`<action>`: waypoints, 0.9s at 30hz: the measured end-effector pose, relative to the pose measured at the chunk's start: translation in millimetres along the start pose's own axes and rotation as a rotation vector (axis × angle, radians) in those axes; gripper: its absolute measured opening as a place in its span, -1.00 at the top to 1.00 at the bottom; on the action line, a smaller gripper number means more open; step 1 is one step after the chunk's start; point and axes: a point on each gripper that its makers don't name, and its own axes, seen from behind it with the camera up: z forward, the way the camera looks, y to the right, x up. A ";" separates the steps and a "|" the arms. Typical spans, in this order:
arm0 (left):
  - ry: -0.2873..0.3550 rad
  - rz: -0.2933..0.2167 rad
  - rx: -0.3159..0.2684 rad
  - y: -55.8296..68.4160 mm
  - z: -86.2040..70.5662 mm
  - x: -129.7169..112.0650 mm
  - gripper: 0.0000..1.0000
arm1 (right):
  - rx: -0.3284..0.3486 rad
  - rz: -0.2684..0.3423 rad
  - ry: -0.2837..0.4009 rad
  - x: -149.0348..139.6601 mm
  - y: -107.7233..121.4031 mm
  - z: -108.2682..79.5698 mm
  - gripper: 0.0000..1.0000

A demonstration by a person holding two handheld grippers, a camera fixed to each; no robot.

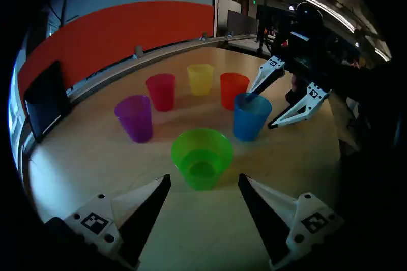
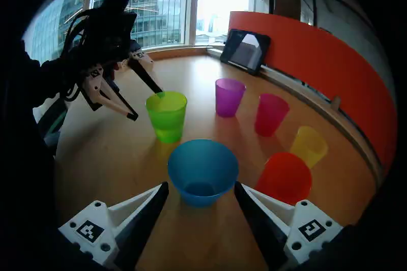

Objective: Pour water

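Two fingers (image 1: 147,205) flank green cup (image 1: 202,156), untouching

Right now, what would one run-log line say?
left hand-held gripper: open, flanking green plastic cup | right hand-held gripper: open, flanking blue plastic cup | both cups upright

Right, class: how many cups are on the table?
6. Green cup nearest in the left gripper view, blue cup right of it, purple cup left, red cup, yellow cup, orange cup behind.

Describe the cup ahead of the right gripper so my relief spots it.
On the wooden table, look straight ahead of the open right gripper. The blue cup there is the only blue one, flanked by a green cup and a red cup.
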 end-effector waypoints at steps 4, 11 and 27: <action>0.005 -0.002 0.014 -0.3 -5.2 -0.5 -0.98 | -0.023 0.004 0.002 -6.1 3.7 -11.8 -1.00; 0.021 -0.008 0.045 0.6 -15.1 -0.6 -0.98 | -0.060 0.021 0.018 -12.3 9.5 -30.8 -1.00; 0.099 -0.063 0.164 -5.8 -37.2 1.2 -0.97 | -0.159 0.086 0.075 -25.0 24.4 -69.3 -0.99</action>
